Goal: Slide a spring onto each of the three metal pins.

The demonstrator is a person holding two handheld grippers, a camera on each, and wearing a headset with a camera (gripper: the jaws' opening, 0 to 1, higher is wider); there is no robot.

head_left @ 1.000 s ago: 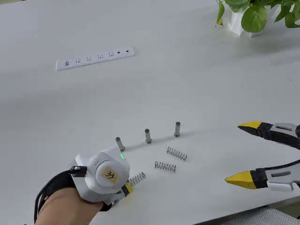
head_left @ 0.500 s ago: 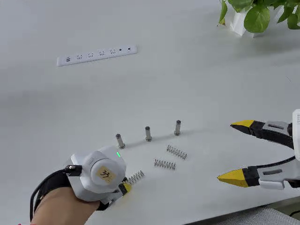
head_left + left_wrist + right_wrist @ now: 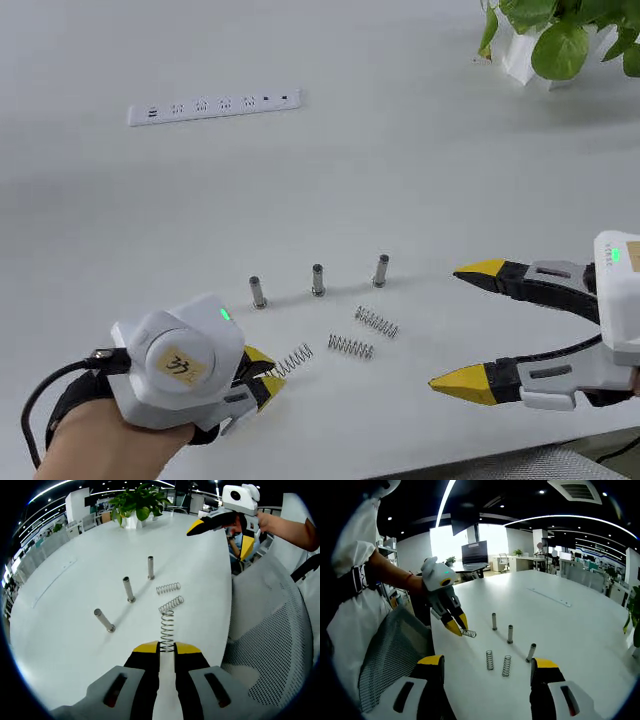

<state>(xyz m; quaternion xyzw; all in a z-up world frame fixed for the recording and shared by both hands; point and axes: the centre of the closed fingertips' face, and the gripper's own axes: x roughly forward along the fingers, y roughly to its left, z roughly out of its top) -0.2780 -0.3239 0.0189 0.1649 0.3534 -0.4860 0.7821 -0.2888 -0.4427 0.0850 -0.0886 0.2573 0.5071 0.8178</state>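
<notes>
left claw (image 3: 167, 648) pinching spring (image 3: 167, 625), right claw (image 3: 445, 326) agape beside table (image 3: 400, 425) edge

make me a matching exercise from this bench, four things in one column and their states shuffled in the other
Things:
1. left gripper
2. right gripper
3. power strip
4. metal pins

States:
a. upright in a row, nothing on them
b. shut on one end of a spring
c. open, holding nothing
d. lying flat, well beyond the pins

Pairs: 1-b, 2-c, 3-d, 4-a
</notes>
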